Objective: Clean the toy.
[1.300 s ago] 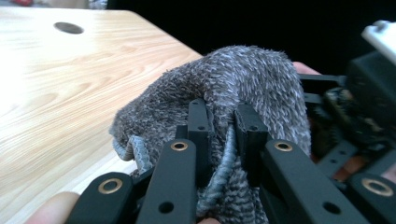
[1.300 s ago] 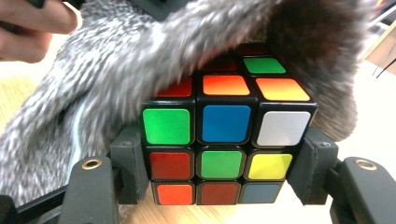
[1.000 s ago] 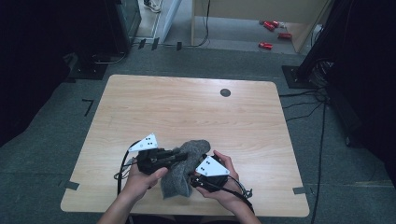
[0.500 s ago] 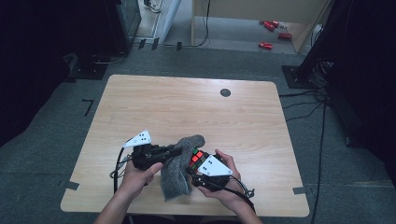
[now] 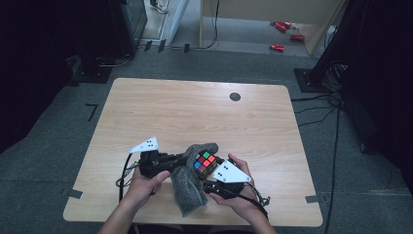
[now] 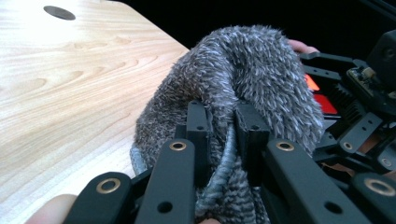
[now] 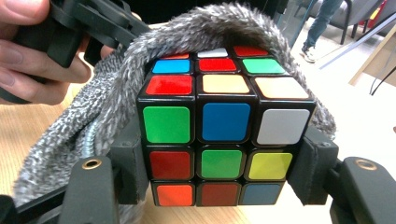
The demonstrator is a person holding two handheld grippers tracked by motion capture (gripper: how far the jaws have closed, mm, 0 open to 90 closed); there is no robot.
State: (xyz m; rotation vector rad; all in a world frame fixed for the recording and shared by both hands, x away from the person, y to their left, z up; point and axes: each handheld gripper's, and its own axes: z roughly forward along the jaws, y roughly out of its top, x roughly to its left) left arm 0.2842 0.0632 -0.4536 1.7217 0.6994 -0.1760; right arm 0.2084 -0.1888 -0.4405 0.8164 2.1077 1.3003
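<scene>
Wooden table (image 5: 195,112); both claws level, cube (image 7: 219,126) clamped.

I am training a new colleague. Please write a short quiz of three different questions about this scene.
1. True or false: the right gripper is shut on the puzzle cube.
2. What does the left gripper pinch?
A. a cable
B. the grey fuzzy cloth
C. the cube
3. Name the colour of the centre sticker on the cube face toward the right gripper's camera.

Key: 1 true; 2 B; 3 green.
</scene>
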